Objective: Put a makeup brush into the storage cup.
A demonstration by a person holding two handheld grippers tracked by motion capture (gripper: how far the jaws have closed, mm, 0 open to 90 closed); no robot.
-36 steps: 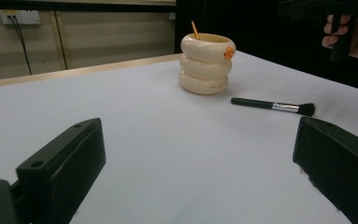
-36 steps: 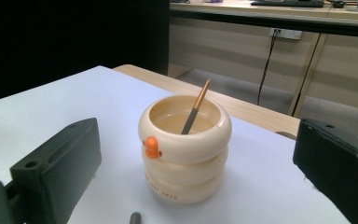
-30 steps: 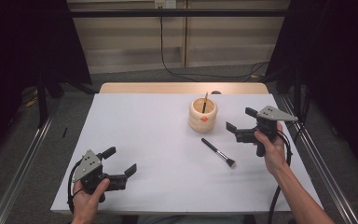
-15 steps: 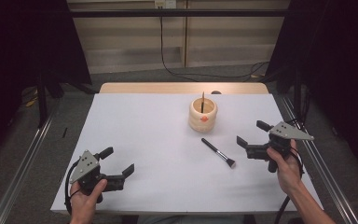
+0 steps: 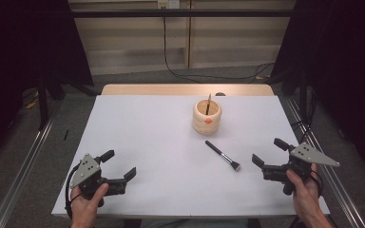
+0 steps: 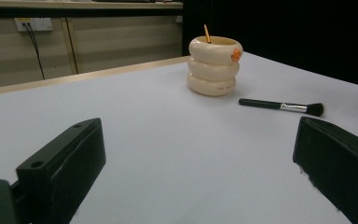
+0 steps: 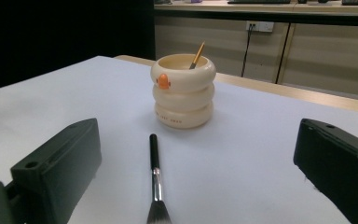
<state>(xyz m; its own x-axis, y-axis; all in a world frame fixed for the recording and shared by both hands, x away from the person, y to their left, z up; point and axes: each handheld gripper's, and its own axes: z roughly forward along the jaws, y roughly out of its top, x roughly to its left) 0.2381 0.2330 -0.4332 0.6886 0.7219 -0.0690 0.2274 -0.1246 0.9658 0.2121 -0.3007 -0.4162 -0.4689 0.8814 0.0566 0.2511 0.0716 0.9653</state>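
Observation:
A cream ribbed holder point(image 5: 206, 117) point(image 6: 214, 65) point(image 7: 183, 90) with an orange mark stands right of the table's middle, a thin wooden stick point(image 5: 208, 103) point(image 7: 196, 55) leaning inside it. A black-handled makeup brush point(image 5: 223, 155) point(image 6: 282, 106) point(image 7: 155, 183) lies flat in front of the holder, bristles toward me. My right gripper point(image 5: 270, 152) rests open near the table's front right, jaws wide, the brush just to its left. At the front left my left gripper point(image 5: 119, 164) is open too, with nothing between its jaws.
A white sheet point(image 5: 152, 142) covers the table, whose wooden back edge point(image 5: 171, 90) shows beyond it. Metal rails point(image 5: 26, 166) run along both sides. A cable point(image 5: 171, 57) hangs down the back wall.
My right gripper has dropped from beside the holder down to the table's front right, away from the brush. The left gripper has barely shifted.

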